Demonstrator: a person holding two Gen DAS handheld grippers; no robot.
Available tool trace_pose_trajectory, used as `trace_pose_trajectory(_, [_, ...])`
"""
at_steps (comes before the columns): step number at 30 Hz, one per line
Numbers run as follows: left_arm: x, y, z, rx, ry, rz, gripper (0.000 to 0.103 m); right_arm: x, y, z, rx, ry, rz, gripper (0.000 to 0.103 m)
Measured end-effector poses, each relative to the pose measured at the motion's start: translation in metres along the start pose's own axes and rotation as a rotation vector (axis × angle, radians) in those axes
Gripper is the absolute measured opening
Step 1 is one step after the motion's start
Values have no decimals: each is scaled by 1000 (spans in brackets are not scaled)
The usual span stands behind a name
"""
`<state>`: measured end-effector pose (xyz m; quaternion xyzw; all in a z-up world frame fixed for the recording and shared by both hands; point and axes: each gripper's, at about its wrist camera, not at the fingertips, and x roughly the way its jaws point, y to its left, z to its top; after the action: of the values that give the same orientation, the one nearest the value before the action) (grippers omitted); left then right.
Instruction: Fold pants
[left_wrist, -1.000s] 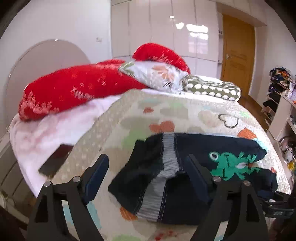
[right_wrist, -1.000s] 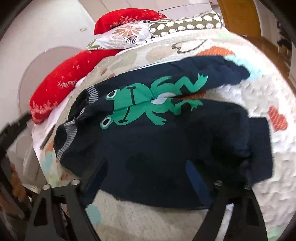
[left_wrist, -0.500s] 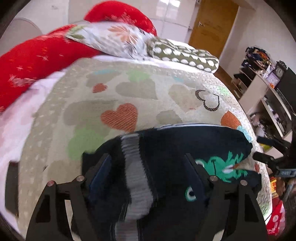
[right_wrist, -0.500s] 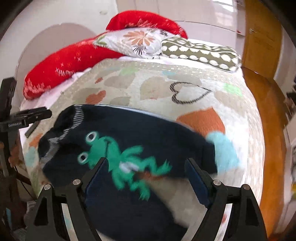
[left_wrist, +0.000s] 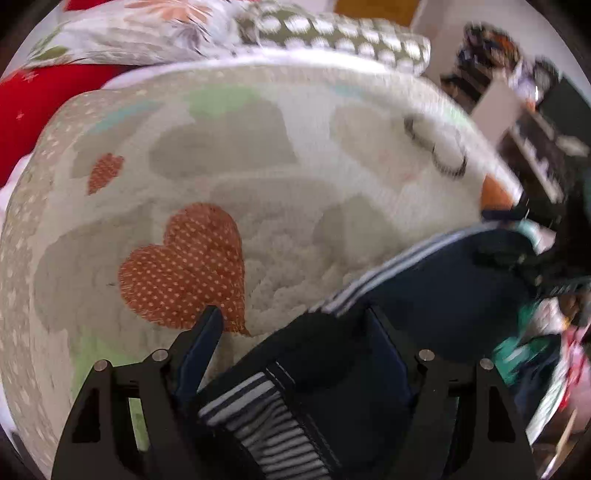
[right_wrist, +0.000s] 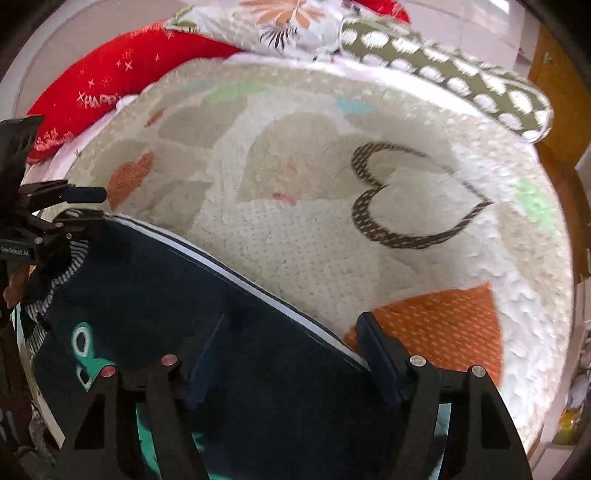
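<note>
Folding looked barely begun: both left gripper (left_wrist: 295, 325) and right gripper (right_wrist: 291, 332), jaws apart, straddled the pants (right_wrist: 184, 302) toward 6 o'clock on the bed (right_wrist: 314, 229).

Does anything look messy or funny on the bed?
A little. The dark pants lie crooked across the heart quilt, and their striped waistband is bunched between the left gripper fingers. Nothing looks torn or spilled.
</note>
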<state>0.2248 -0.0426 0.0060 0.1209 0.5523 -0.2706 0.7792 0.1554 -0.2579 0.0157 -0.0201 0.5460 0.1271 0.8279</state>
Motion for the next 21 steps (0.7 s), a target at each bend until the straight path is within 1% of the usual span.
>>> trace_pose_trajectory(1, [4,-4,-2,29,13,19,78,4,2,-1,-12,2,-7,76])
trace_pose_trajectory(2, [5,-8,-3,55,7,45,76,6,4,-1,-23,0,-14,73])
trace_pose_trajectory(3, [3,-11,-4,68,1,49,62,6,7,-2,-40,-7,-23,57])
trace_pose_trajectory(4, [0,-15,-6,83,-9,32,37,4,10,-4,-46,-15,-28,44])
trace_pose_trajectory(5, [-4,-17,-6,86,-16,26,24,3,10,-3,-37,-17,-16,16])
trace_pose_trajectory(6, [-9,-21,-7,87,-21,27,7,1,8,-4,-16,-10,21,5])
trace_pose_trajectory(7, [-14,-23,-9,90,-26,28,6,-2,8,-4,5,-10,37,5])
trace_pose_trajectory(9, [-25,-29,-13,97,-58,67,6,-9,12,-7,-1,-26,12,5])
trace_pose_trajectory(12, [-55,-33,-26,71,-122,87,6,-28,23,-12,0,-65,-3,5])
trace_pose_trajectory(17, [-117,-39,-61,22,-237,82,6,-77,49,-31,-23,-146,-24,5])
trace_pose_trajectory(21, [-149,-53,-97,13,-316,117,6,-113,79,-57,-53,-191,-19,5])
